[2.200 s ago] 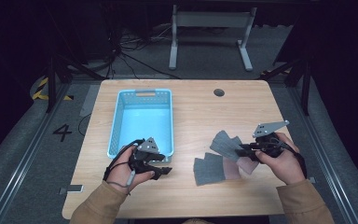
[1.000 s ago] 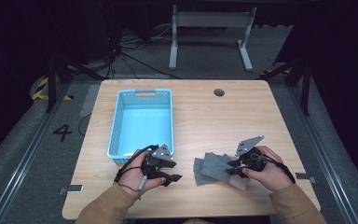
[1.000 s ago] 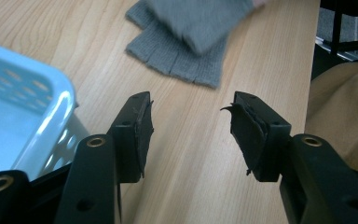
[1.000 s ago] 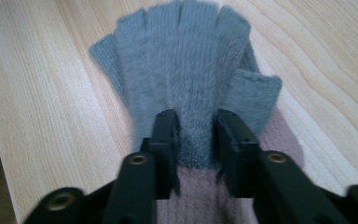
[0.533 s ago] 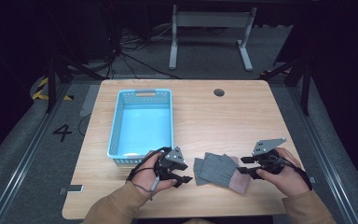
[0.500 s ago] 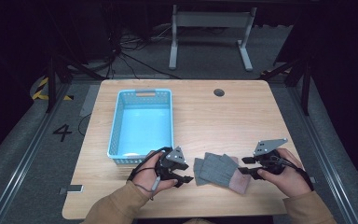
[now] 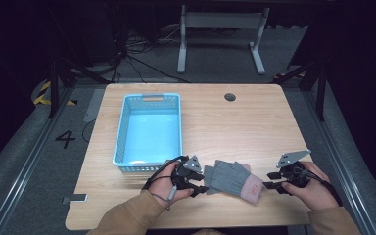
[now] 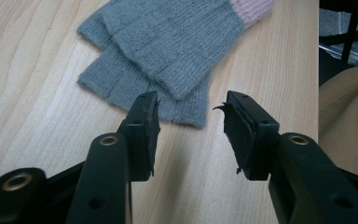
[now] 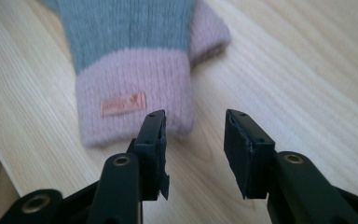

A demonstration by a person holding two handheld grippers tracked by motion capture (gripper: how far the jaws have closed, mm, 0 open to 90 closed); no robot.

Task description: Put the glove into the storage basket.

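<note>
Two grey knit gloves (image 7: 230, 177) with pink cuffs (image 7: 252, 188) lie stacked flat near the table's front edge. My left gripper (image 7: 201, 182) is at their finger end, open. In the left gripper view, the lower glove (image 8: 121, 79) has its near edge just between the left gripper's (image 8: 189, 105) tips, and the pads do not touch it. My right gripper (image 7: 270, 180) is at the cuff end, also open. A corner of the pink cuff (image 9: 130, 88) with its small label reaches between the right gripper's (image 9: 193, 122) tips, untouched. Both pairs of jaws have just been closing a little.
A light blue basket (image 7: 121, 137) stands on the wooden table (image 7: 254, 122) just behind my left hand. A round cable hole (image 7: 230, 97) is at the back. Table legs and cables are on the dark floor beyond. The front table edge is close to both hands.
My right gripper has drawn back to the right off the gloves, which now lie flat and stacked. My left gripper has moved right and down to the gloves' finger end.
</note>
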